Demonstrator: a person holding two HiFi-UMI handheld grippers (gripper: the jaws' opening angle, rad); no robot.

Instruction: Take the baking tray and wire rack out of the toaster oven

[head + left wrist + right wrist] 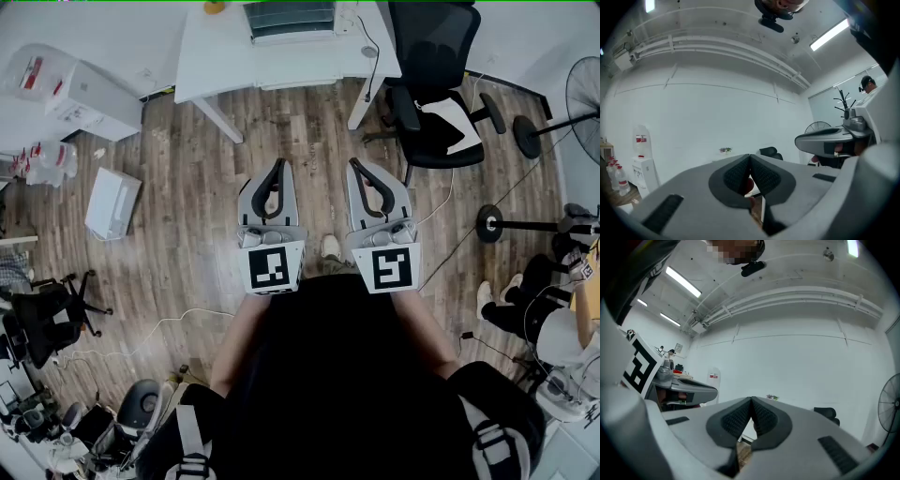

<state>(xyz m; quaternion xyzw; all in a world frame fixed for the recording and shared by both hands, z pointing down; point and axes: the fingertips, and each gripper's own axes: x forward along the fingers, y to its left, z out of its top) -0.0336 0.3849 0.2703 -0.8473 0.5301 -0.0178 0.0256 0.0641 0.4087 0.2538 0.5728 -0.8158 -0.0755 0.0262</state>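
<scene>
While the person stands on the wood floor point(187, 244), both tools are held out level and side by side, close to the body. That looks like a ready stance, not a reach. Left gripper point(277, 169): jaws pressed together, pads meeting, nothing between them. Right gripper point(357, 167): the same, closed and empty. Holding them shut and parallel makes sense with nothing yet to take hold of.

And where's the oven? No view shows it, nor the tray or rack. Ahead is a white table point(216, 47), with a black chair point(436, 84) to its right and a fan point(586, 94) at the far right edge. Both gripper views look out at a bare white wall.

My call is that the job isn't under way. The oven has to be found and faced first, and the jaws must open before anything comes out.
</scene>
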